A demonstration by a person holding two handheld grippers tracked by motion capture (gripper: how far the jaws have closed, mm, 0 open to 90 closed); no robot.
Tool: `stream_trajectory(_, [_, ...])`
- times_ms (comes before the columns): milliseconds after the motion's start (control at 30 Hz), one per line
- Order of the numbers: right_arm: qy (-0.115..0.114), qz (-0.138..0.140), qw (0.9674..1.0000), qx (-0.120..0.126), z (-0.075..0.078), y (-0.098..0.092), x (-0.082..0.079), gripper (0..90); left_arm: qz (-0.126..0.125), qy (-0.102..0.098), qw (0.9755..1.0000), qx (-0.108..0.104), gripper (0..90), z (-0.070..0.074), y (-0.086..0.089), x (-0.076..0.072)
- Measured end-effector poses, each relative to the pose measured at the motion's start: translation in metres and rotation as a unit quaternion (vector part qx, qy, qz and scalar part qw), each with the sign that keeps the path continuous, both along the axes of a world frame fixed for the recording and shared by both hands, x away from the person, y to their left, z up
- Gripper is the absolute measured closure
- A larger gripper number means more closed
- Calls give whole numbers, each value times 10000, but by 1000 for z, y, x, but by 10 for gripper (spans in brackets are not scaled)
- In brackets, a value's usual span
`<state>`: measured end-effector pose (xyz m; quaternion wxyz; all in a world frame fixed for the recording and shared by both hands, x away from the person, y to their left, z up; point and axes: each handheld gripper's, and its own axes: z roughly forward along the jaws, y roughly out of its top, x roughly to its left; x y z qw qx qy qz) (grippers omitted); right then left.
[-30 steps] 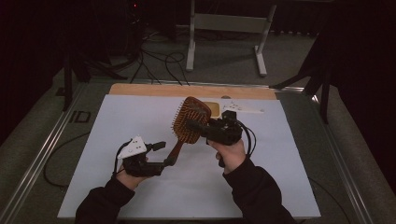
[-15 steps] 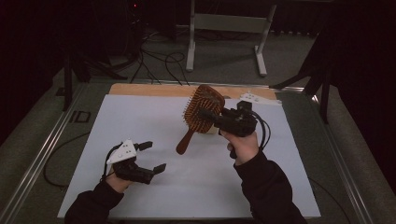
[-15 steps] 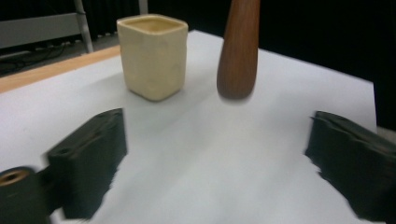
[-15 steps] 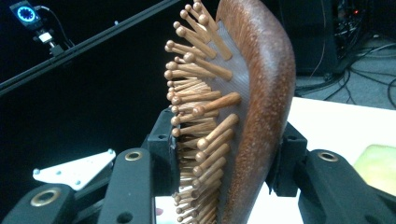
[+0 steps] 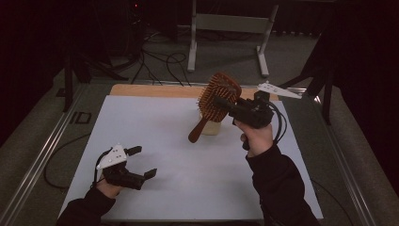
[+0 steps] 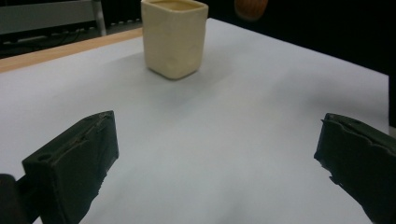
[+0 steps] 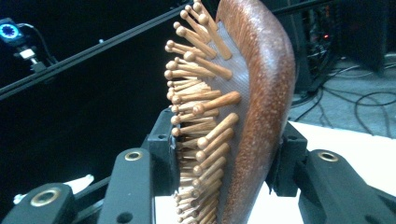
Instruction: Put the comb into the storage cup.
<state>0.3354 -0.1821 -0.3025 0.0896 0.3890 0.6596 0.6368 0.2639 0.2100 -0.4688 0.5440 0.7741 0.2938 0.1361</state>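
A brown wooden hairbrush (image 5: 218,92) with wooden pins hangs tilted in the air above the far middle of the table, handle pointing down and left. My right gripper (image 5: 222,103) is shut on its head. In the right gripper view the jaws of the right gripper (image 7: 224,163) clamp the hairbrush (image 7: 254,93) from pin side and back. A cream cup (image 5: 211,127) stands on the sheet just below the handle. My left gripper (image 5: 144,161) sits low at the front left. Its jaws have just been opening and stand wide, with nothing between them. Ahead of the left gripper (image 6: 217,158) stands the cup (image 6: 173,37).
A white sheet (image 5: 155,127) covers the table, with a wooden strip (image 5: 150,90) along its far edge and metal rails at both sides. Cables (image 5: 160,61) and a white stand frame (image 5: 230,23) lie on the floor beyond the table.
My right gripper has carried the hairbrush up and to the right. My left gripper has drawn away from the brush handle toward the front left and opened wide.
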Motion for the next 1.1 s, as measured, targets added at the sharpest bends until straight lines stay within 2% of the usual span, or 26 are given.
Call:
stream_trajectory(200, [-89, -174, 9998, -16, 6, -8, 3, 541, 56, 70, 10000, 39, 0, -7, 7, -5])
stream_trajectory(333, [-109, -275, 9996, 9, 8, -14, 7, 541, -33, 152, 9999, 13, 0, -14, 11, -7])
stream_trajectory(433, [-139, -370, 9992, 25, 11, -20, 10, 541, -39, 61, 10000, 0, 0, -19, 14, -10])
stream_trajectory(533, [-142, -443, 9989, 44, 15, -25, 12, 541, -29, 90, 10000, 22, 0, -20, 15, -10])
stream_trajectory(700, [-166, -552, 9983, 71, 19, -32, 17, 541, 25, -33, 10000, -13, 0, -19, 20, -15])
stream_trajectory(1100, [-272, -905, 9955, 91, 30, -47, 33, 541, 34, -52, 9999, -87, 0, -18, 25, -18])
